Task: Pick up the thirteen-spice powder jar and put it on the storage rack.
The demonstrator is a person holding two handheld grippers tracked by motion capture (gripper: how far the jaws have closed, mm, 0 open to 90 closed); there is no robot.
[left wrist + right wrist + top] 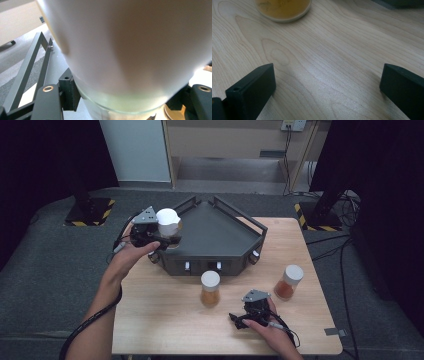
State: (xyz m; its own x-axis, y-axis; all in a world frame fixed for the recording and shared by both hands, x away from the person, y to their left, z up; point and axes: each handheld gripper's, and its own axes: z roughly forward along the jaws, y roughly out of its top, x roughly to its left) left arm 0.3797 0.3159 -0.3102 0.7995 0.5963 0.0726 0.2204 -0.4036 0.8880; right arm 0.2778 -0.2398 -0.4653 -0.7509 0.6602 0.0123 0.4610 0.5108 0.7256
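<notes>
The white-lidded jar (168, 222) hung over the left corner of the dark tray (220, 227), clamped in the left gripper (165, 239), its lid looming huge in the left gripper view. Down on the table (160, 320), the right gripper (237, 320) rested with jaws spread wide, nothing between them, near the orange jar (210, 289); another jar (288, 282) stood well to its right.

This looks like a lab or recording studio set up for test work. A small wooden bench (165, 320) stands alone on grey carpet (45, 265), with black curtains (45, 155) hung at far left and right. Stand bases edged in yellow-and-black hazard tape (90, 212) sit on the floor, and cables (330, 250) trail at right toward a wall socket (293, 125).
</notes>
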